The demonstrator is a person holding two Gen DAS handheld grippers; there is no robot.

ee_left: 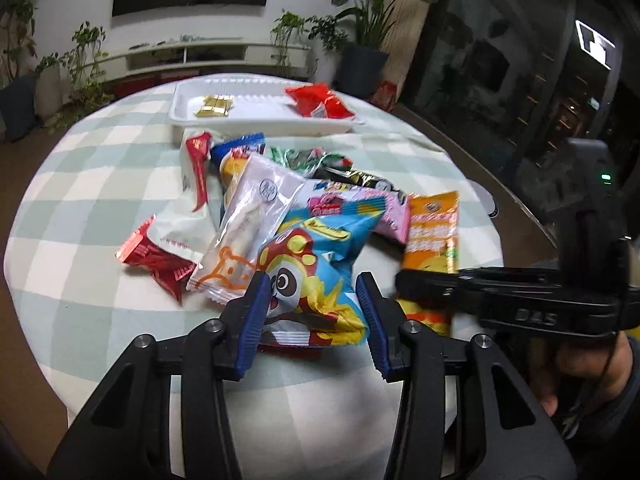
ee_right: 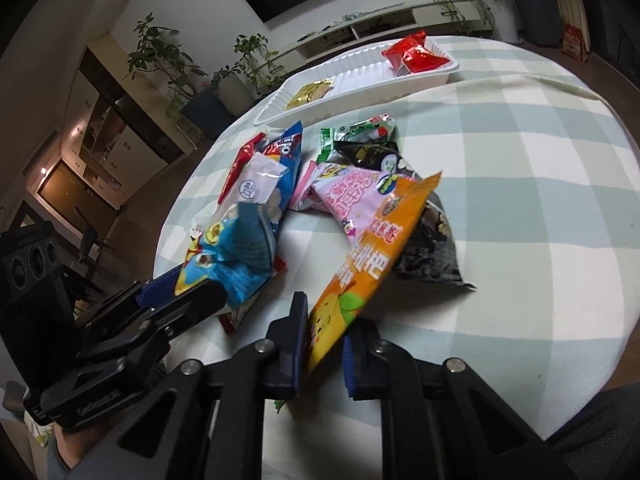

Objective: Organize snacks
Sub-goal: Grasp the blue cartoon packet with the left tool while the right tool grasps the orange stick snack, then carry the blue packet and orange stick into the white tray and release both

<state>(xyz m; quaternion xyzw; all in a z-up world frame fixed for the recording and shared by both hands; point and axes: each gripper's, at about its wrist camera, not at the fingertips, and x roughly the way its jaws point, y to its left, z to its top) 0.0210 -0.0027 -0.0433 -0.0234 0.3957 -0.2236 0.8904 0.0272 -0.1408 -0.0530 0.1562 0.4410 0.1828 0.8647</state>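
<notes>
My left gripper (ee_left: 314, 292) is shut on a blue snack bag with a cartoon panda (ee_left: 316, 264), gripping its lower half between the blue pads; in the right wrist view that bag (ee_right: 228, 252) looks crumpled. My right gripper (ee_right: 324, 322) is shut on the near end of a long orange packet (ee_right: 372, 248), which tilts up off the cloth. In the left wrist view the right gripper (ee_left: 404, 284) reaches in from the right over the orange packet (ee_left: 432, 232). A white tray (ee_left: 180, 120) at the table's far side holds gold-wrapped pieces (ee_left: 214, 106) and red packets (ee_left: 320, 100).
Several loose snacks lie piled mid-table: a clear packet (ee_left: 256, 220), a pink one (ee_left: 384, 212), a red one (ee_left: 156, 268), a green one (ee_left: 308, 158) and a black one (ee_right: 432, 248). The round table wears a checked cloth (ee_right: 540, 200). A hand (ee_left: 580, 368) holds the right gripper.
</notes>
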